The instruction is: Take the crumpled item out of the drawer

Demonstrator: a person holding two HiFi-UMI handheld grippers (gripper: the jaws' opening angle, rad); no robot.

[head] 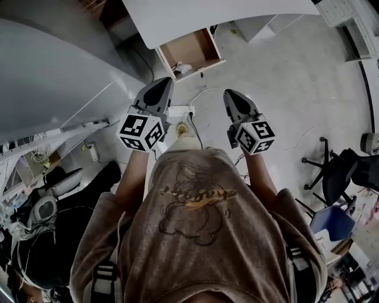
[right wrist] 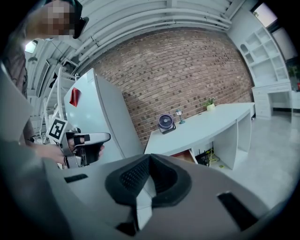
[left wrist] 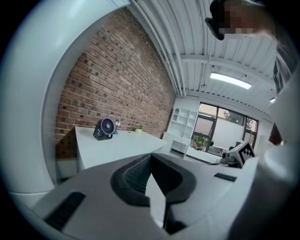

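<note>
A person holds two grippers, the left gripper (head: 163,84) and the right gripper (head: 230,94), both with jaws pressed together on nothing. Well ahead, one open drawer (head: 199,46) under one white desk (head: 195,15) holds a single crumpled item (head: 182,68) at its front left corner. One small fan (right wrist: 165,123) stands on the desk.

1. The drawer (head: 192,52): pulled out from under the desk (head: 207,15), top open toward you; the desk edge covers its rear.
2. Floor (head: 284,89) between you and the drawer: open, crossed by 1 power strip (head: 180,110) and loose cables (head: 193,131).
3. Left: a grey curved partition (head: 53,71) closes that side.
4. Right: 1 office chair (head: 334,171), well apart from your path.
</note>
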